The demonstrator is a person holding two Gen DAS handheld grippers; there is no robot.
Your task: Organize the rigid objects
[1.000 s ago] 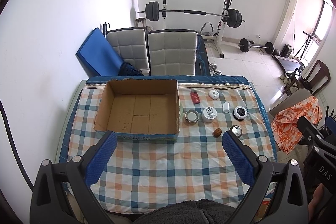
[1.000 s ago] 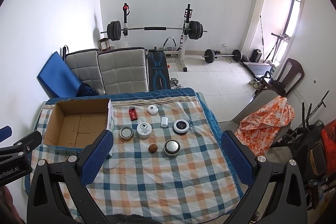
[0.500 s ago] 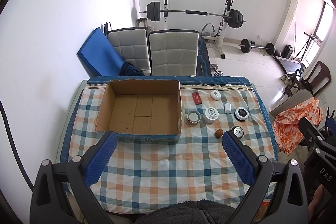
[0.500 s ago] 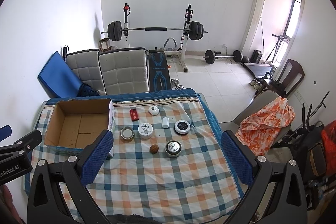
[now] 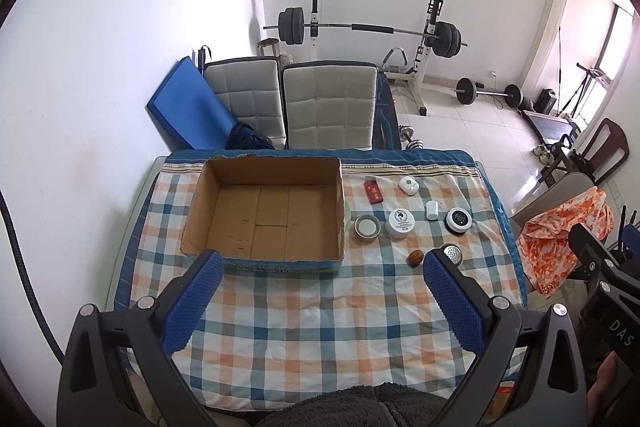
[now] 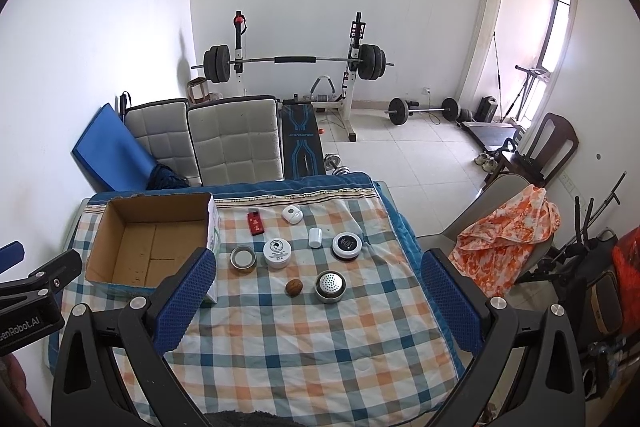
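Both the left gripper point(image 5: 322, 269) and the right gripper point(image 6: 318, 269) have glossy black plastic frames, silver screw heads and blue dimpled rubber finger pads point(image 5: 192, 301). White lettering marks each body; bare skin shows at one edge.

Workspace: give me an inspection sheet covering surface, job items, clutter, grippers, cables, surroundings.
Surface: checked tablecloth over the table.
Job's things: empty cardboard box at left; beside it red card, white puck, white cylinder, black-topped disc, white jar, metal tin, walnut, perforated metal lid.
Clutter: nothing seen.
Grippers: left gripper and right gripper open, empty, above the near edge.
Cables: black cable along left wall.
Surroundings: barbell rack, two grey chairs.
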